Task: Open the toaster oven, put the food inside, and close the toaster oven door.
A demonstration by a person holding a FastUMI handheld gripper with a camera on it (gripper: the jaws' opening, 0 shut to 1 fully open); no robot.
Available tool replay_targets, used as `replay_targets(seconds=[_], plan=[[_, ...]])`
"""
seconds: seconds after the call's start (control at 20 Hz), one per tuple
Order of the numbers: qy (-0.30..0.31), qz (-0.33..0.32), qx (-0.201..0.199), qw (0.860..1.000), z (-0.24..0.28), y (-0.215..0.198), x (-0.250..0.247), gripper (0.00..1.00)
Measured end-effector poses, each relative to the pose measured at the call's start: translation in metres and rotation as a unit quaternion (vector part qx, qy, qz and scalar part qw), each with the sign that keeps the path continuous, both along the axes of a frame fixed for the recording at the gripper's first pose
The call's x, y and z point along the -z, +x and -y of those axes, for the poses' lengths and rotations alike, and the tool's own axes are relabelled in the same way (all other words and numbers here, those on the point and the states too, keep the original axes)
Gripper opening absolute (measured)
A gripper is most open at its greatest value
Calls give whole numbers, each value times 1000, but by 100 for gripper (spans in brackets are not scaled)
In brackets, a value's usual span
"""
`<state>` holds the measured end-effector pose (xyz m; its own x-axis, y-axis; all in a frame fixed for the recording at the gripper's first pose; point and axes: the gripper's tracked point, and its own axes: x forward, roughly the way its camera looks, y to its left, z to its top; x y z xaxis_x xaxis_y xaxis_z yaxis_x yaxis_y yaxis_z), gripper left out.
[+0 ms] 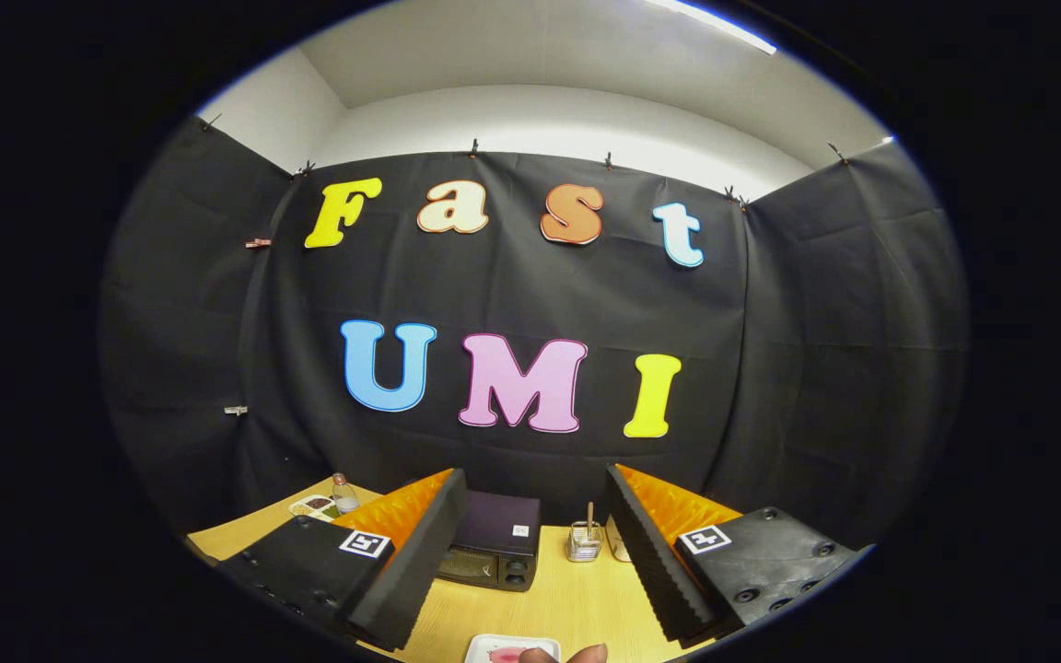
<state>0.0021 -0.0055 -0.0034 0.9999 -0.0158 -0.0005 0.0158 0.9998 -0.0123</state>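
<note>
While held above the pale wooden table (577, 599), the gripper (535, 562) looks toward the booth's back wall.
Far left of oven: a divided food tray (314, 505) beside a small clear bottle (343, 493).
Oven: small black toaster oven (494, 551), door closed, just ahead of the left finger.
Jaws: spread wide, holding nothing.
Right of oven: a clear holder (584, 541).
Nearest, before oven: a white plate (512, 648) with pink food, fingertips (577, 655) of a hand touching it.

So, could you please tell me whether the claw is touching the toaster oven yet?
Apart. In the gripper view the open claw hangs above the wooden table, and the toaster oven sits well beyond its fingers, bare tabletop showing between.
</note>
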Motion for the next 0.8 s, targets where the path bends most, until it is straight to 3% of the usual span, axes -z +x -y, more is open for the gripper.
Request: replay_targets(seconds=[0.6, 0.8], plan=[[1, 7, 0, 1000, 1, 10, 6, 97], [41, -20, -10, 999, -13, 25, 30, 97]])
